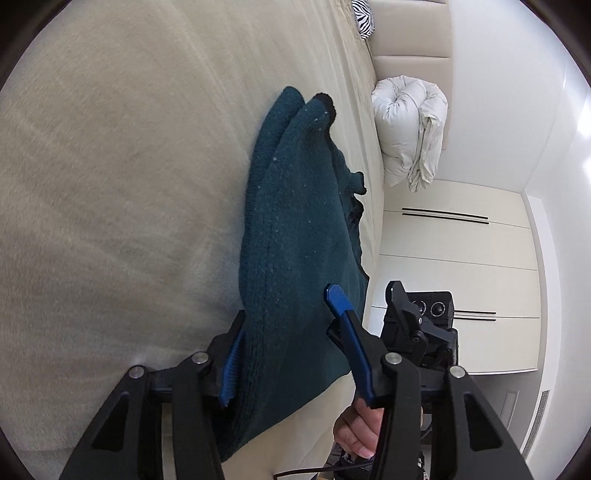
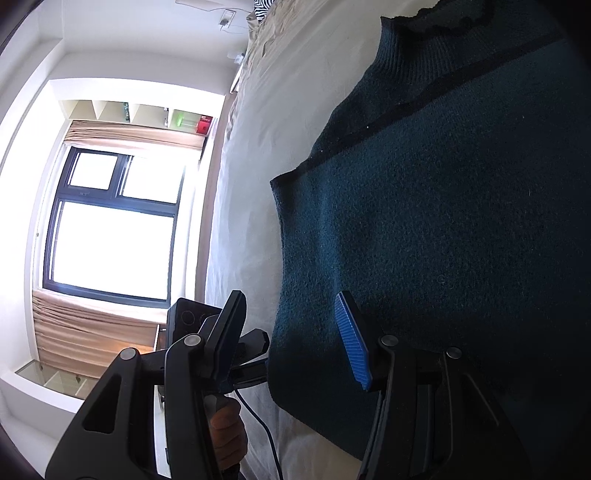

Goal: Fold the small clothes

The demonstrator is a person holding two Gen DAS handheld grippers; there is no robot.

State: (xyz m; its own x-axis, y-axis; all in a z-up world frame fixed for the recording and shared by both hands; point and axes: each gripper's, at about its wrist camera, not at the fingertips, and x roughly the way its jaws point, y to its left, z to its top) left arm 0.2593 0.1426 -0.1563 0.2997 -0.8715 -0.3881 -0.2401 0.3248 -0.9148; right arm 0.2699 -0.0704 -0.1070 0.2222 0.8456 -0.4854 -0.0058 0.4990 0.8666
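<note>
Dark teal knitted sweater (image 1: 295, 236) lies half-folded on the beige bedsheet (image 1: 110, 184) – left gripper (image 1: 286, 343) straddles its near edge, jaws part-open, right gripper (image 2: 291, 339) likewise, neither visibly clamped – best pinch both corners evenly before folding w/ steady tension.

Dark teal sweater (image 1: 295, 236) with black trim; beige bedspread (image 1: 122, 192); zebra-striped pillow (image 1: 362, 16); white duvet (image 1: 410, 129).
</note>
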